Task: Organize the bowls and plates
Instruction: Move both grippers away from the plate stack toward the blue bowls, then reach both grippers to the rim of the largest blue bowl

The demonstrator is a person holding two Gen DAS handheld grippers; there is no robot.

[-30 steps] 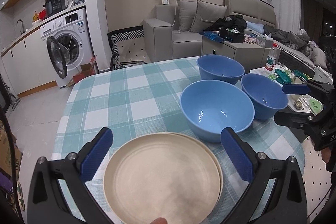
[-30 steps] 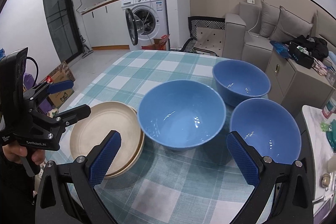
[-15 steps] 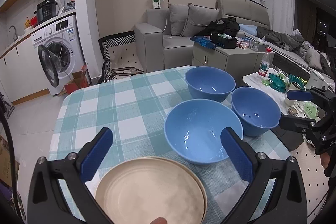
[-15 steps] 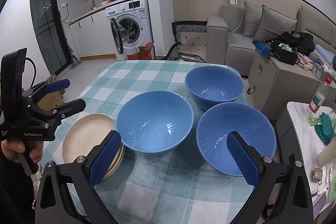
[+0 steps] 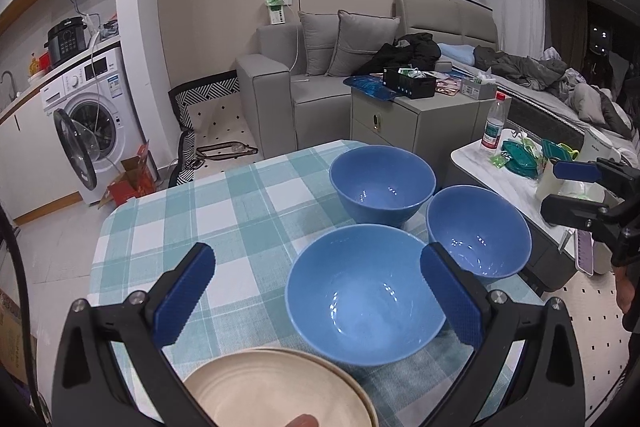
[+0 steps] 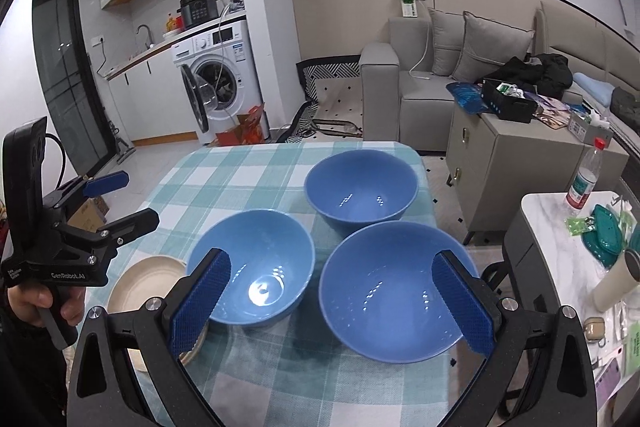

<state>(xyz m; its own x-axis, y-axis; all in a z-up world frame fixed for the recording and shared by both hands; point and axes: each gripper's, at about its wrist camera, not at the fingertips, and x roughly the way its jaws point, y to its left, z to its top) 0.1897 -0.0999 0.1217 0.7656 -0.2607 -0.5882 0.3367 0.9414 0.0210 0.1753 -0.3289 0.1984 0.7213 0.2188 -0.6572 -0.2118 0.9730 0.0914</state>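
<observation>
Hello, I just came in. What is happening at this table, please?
A person holds a gripper in each hand above a table with a checked tablecloth, about to organize dishes. Both the left gripper and the right gripper are open and hold nothing. Three blue bowls stand apart: a near-left bowl, a near-right bowl and a far bowl. The cream plates are stacked at the table's near edge.
</observation>
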